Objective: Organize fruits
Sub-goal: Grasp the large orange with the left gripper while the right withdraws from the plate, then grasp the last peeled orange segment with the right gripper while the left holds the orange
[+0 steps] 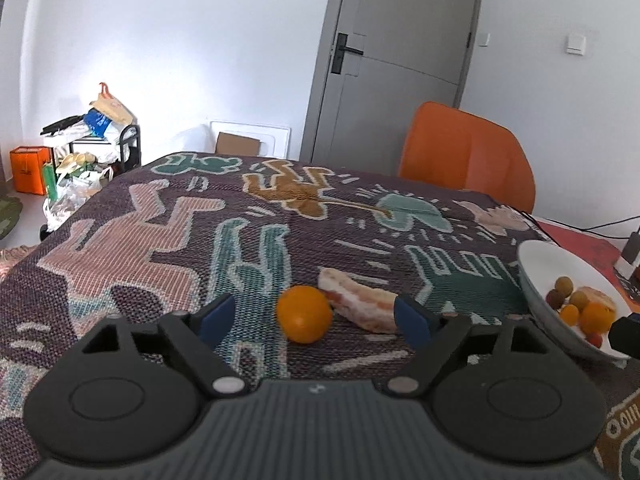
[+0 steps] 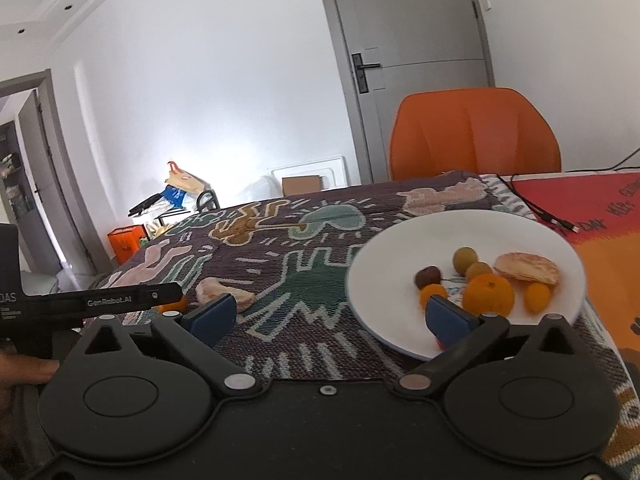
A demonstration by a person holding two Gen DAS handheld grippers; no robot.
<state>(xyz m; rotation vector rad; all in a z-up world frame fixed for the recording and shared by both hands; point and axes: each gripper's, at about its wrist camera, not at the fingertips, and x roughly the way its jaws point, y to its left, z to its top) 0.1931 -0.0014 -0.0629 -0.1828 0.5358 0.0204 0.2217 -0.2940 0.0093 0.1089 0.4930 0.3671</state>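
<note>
L gripper [image 1: 315, 322]: jaws wide apart, nothing clamped. An orange [image 1: 305, 314] sits on the patterned cloth [image 1: 120, 256] betw. the blue pads [image 1: 216, 318], touching neither. A grapefruit slice [image 1: 358, 305] lies just beside it, right pad in front of its end.

R gripper [image 2: 332, 318]: jaws spread wide, empty, right pad over the near rim of the white plate [image 2: 400, 240]. On the plate: big orange [image 2: 488, 294], small orange fruits, a dark one, a citrus piece [image 2: 526, 268]. Orange chair [image 2: 476, 136] behind the table, grey door [image 2: 404, 52] beyond.
</note>
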